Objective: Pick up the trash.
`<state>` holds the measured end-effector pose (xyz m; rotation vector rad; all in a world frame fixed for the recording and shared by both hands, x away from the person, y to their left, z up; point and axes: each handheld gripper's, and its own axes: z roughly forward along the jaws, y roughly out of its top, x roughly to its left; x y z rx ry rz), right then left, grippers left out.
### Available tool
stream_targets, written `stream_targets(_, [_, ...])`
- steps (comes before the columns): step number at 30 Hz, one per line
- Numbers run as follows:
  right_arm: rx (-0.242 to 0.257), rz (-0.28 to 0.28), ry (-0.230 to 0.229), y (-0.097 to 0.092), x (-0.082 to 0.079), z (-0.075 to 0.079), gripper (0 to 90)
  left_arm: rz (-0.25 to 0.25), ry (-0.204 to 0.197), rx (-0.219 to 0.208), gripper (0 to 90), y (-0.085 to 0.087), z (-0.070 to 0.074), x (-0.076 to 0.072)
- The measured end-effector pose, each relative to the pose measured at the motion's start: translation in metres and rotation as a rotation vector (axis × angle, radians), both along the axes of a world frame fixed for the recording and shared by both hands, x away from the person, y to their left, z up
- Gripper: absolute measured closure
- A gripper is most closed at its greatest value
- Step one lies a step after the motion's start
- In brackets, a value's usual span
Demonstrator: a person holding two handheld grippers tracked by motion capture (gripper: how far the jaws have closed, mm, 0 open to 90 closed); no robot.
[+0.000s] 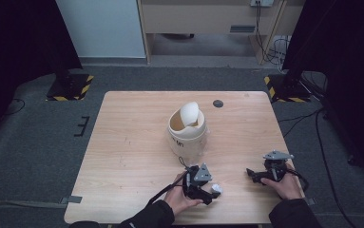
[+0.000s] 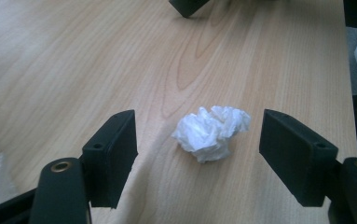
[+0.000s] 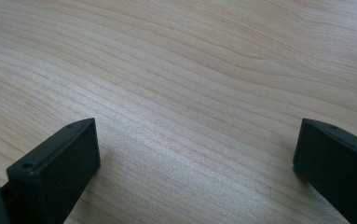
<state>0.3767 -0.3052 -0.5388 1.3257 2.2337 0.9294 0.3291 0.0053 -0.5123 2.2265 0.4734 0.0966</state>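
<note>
White tissue wad (image 2: 212, 132) between open jaws

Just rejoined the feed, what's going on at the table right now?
A person holds a gripper in each hand at a wooden table. The left gripper is down at a crumpled white tissue, which lies on the wood between its open jaws; the pads do not touch it yet. The right gripper rests open over bare wood, with nothing between its jaws. A cream swing-lid bin stands mid-table, behind the tissue.
</note>
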Motion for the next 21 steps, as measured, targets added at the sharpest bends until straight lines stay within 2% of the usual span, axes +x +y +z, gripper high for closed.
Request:
stream_targets(1, [0.000, 0.001, -0.001, -0.0001, 0.0000, 0.0000, 0.7, -0.004, 0.001, 0.011, 28.1, -0.0016, -0.0003, -0.0002])
stream_targets(7, [0.000, 0.000, 0.000, 0.0000, 0.0000, 0.0000, 0.7, 0.003, 0.005, 0.014, 31.9, -0.0058, -0.0014, -0.0006])
stream_targets(18, [0.000, 0.000, 0.000, 0.0000, 0.0000, 0.0000, 0.7, -0.009, 0.020, 0.043, 43.6, -0.0111, -0.0053, -0.0032])
stream_targets(21, [0.000, 0.000, 0.000, 0.0000, 0.0000, 0.0000, 0.7, -0.012, 0.018, 0.062, 47.4, -0.0115, -0.0062, -0.0031])
